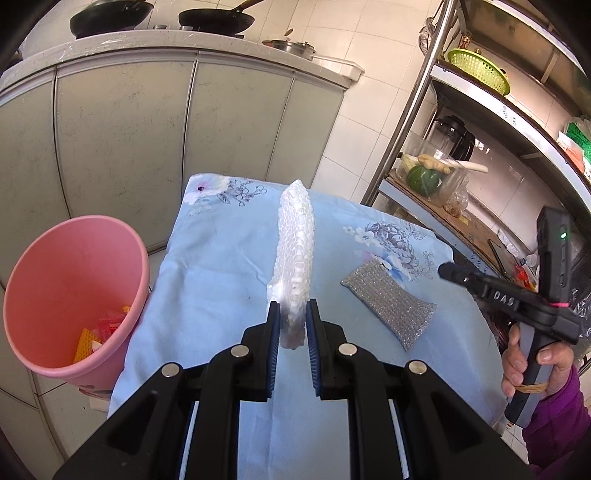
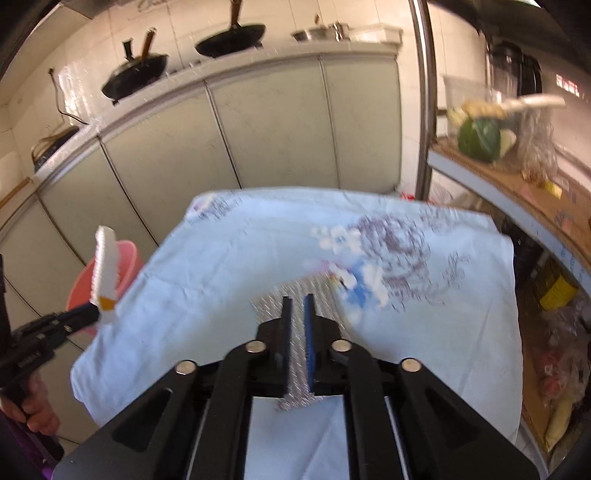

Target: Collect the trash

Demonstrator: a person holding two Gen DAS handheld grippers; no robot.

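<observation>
A long strip of white bubble wrap (image 1: 295,236) stands up from my left gripper (image 1: 291,306), which is shut on its lower end. The same strip (image 2: 105,266) and left gripper (image 2: 94,314) show at the left edge of the right wrist view. The pink bin (image 1: 66,266) stands at the table's left side and holds orange and red scraps. A silver scouring pad (image 1: 388,299) lies flat on the blue floral cloth (image 1: 221,266). My right gripper (image 2: 297,299) hovers over the pad (image 2: 267,301), its jaws a narrow gap apart with nothing between them.
Grey cabinet doors (image 1: 147,129) stand behind the table, with woks (image 1: 110,16) on the counter above. A metal shelf rack (image 1: 424,110) at the right carries a green squash (image 1: 423,179), a blender and bags. A hand in a purple sleeve (image 1: 554,417) grips the right tool.
</observation>
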